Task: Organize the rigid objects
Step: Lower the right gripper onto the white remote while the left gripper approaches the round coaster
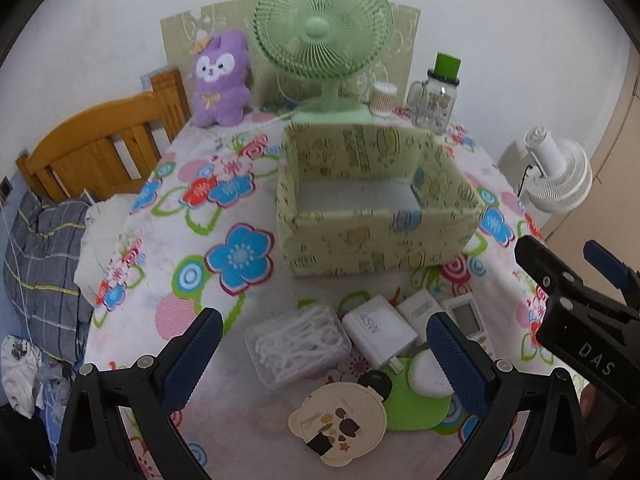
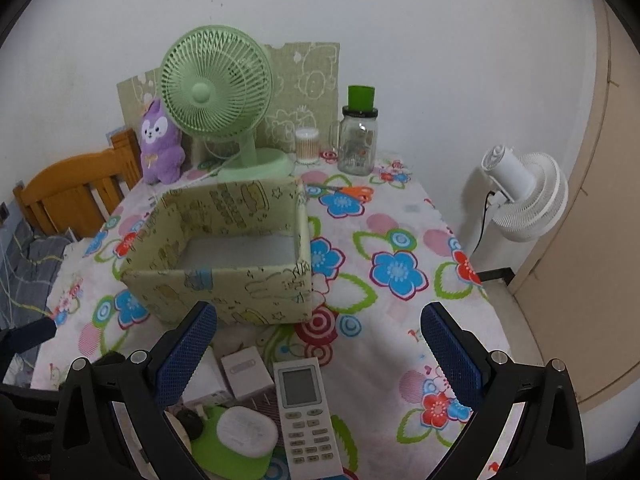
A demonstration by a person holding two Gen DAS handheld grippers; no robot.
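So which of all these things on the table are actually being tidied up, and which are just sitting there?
For the job: storage box, clear box of floss picks, white charger, remote control, white oval case.

Just lying about: green fan, purple plush toy, glass jar, scissors.

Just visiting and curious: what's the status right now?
Left gripper and right gripper open, empty. Fabric box empty. Remote, chargers, floss box unsorted. Nothing in the way.

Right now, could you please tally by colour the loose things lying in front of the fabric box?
White: 4 (charger, cube, remote, oval case)
Clear: 1 (pick box)
Green: 1 (pad)
Beige: 1 (disc)
Black: 1 (small piece)
Total: 8
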